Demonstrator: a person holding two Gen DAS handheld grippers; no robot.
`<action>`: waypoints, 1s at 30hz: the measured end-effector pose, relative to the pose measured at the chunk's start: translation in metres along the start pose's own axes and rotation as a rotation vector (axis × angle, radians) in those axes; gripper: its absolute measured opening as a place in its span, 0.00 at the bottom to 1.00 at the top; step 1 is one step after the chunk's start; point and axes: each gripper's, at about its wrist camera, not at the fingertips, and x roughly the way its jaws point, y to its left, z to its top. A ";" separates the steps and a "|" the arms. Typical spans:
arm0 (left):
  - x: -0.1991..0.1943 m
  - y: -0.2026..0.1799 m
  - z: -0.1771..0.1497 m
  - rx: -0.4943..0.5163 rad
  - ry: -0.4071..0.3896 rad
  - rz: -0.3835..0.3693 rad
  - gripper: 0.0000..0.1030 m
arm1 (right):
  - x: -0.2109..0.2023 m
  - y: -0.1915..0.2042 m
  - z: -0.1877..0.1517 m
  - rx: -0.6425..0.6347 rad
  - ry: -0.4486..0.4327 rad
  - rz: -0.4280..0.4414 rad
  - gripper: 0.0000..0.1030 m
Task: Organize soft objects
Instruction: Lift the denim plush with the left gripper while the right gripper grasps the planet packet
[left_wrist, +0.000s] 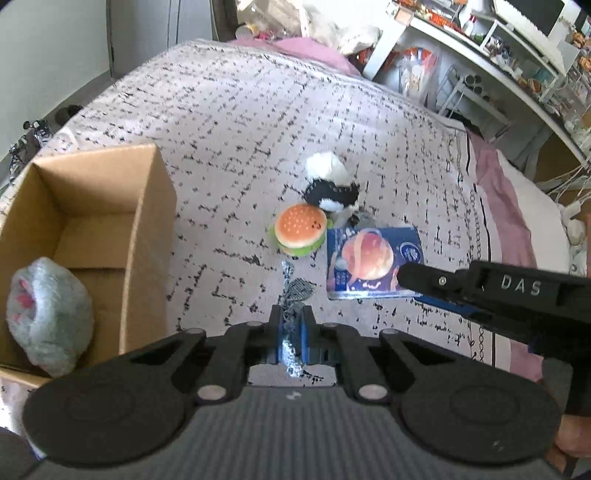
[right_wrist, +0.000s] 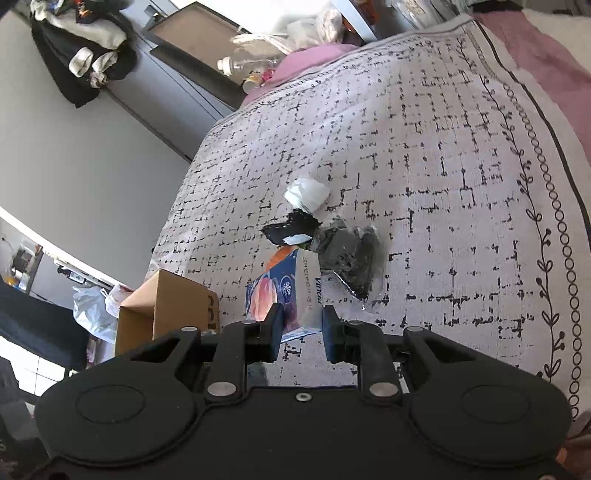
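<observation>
My left gripper (left_wrist: 291, 326) is shut on a thin grey knitted piece (left_wrist: 296, 290) that hangs out past its fingertips above the bedspread. Held off the bed is a blue tissue pack (right_wrist: 295, 295) with a peach picture, and my right gripper (right_wrist: 299, 326) is shut on its near end. In the left wrist view the same pack (left_wrist: 369, 258) shows with the right gripper (left_wrist: 410, 284) reaching in from the right. A burger plush (left_wrist: 301, 230) and a black-and-white plush (left_wrist: 332, 184) lie on the bed beyond. A grey paw plush (left_wrist: 48, 314) rests in the cardboard box (left_wrist: 147, 206).
A grey item in a clear wrapper (right_wrist: 347, 254) lies beside the black-and-white plush (right_wrist: 299, 210). The box (right_wrist: 166, 306) stands at the bed's left edge. Shelves (left_wrist: 498, 55) crowd the far right, and pink bedding (left_wrist: 495, 173) borders the patterned bedspread (left_wrist: 240, 129).
</observation>
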 end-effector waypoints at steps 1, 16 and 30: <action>-0.003 0.002 0.001 -0.005 -0.006 0.001 0.08 | -0.002 0.002 0.001 -0.004 -0.004 0.000 0.21; -0.047 0.028 0.020 -0.032 -0.091 -0.002 0.08 | -0.024 0.044 0.003 -0.070 -0.055 0.030 0.21; -0.077 0.077 0.025 -0.107 -0.151 0.025 0.08 | -0.013 0.097 -0.012 -0.122 -0.029 0.090 0.21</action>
